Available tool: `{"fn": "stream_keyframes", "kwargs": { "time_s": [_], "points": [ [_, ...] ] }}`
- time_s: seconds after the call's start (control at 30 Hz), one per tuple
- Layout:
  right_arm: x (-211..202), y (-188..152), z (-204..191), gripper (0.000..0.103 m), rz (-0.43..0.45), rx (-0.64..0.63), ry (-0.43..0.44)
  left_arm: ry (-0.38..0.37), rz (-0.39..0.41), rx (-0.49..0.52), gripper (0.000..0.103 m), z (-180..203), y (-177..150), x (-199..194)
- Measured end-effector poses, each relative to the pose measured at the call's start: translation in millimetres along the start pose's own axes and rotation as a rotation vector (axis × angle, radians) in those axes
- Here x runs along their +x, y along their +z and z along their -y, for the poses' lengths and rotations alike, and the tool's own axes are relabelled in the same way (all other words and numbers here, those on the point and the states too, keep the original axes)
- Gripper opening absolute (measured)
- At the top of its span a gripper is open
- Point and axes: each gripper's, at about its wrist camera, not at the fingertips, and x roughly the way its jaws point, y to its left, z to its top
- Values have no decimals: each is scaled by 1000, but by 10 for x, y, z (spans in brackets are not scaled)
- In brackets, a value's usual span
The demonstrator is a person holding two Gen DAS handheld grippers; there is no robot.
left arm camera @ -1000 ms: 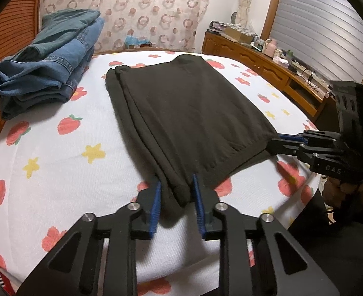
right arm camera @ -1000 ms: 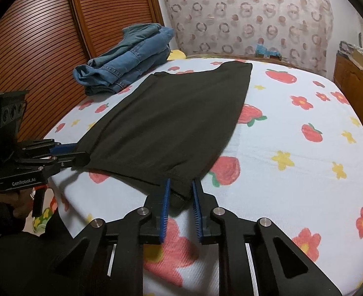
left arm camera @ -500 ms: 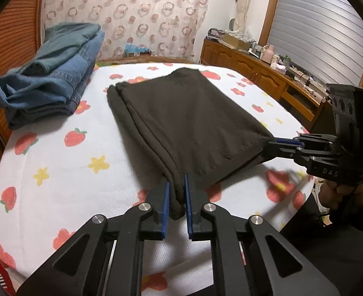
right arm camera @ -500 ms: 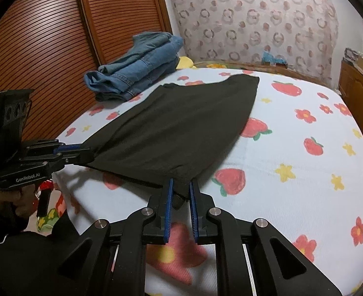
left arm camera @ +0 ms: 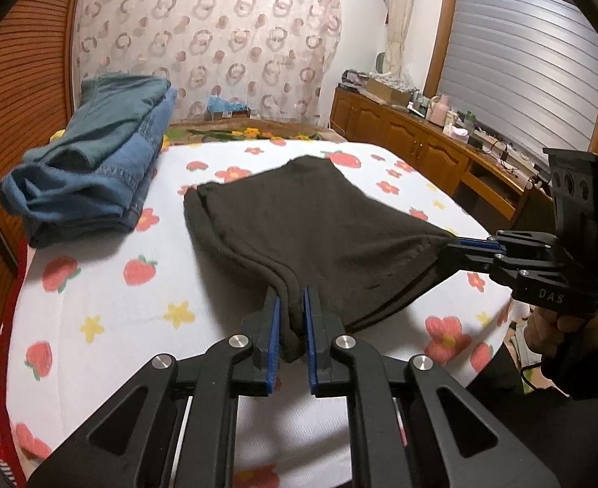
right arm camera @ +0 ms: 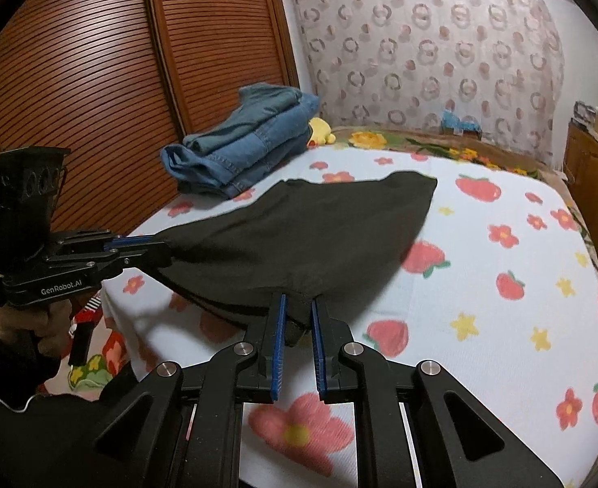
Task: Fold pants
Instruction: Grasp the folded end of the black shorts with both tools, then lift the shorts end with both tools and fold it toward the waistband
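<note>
Both hand-held grippers, left (left arm camera: 290, 327) and right (right arm camera: 297, 325), are clamped on near corners of the black pants (left arm camera: 319, 219), lifting that edge off the bed (left arm camera: 108, 301).

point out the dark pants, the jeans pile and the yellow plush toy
dark pants (left arm camera: 319, 223), left wrist view, middle of the top cloth
jeans pile (left arm camera: 95, 166), left wrist view, top folded layer
yellow plush toy (right arm camera: 321, 131), right wrist view, its body behind the jeans

Matt, seemingly fleecy pants (left arm camera: 319, 219); denim jeans (left arm camera: 95, 154); glossy wooden doors (right arm camera: 95, 81).
</note>
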Motion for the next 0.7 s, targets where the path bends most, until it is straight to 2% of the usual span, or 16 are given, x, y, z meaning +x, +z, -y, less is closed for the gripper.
{"fn": "stream_keyframes", "kwargs": {
  "time_s": [0.23,0.7],
  "points": [
    [63,151,63,12,30,-9,-22,5,38,-30,12,-94,170,68],
    [235,354,156,12,36,-30,-44,20,60,-16,11,-136,388,188]
  ]
}}
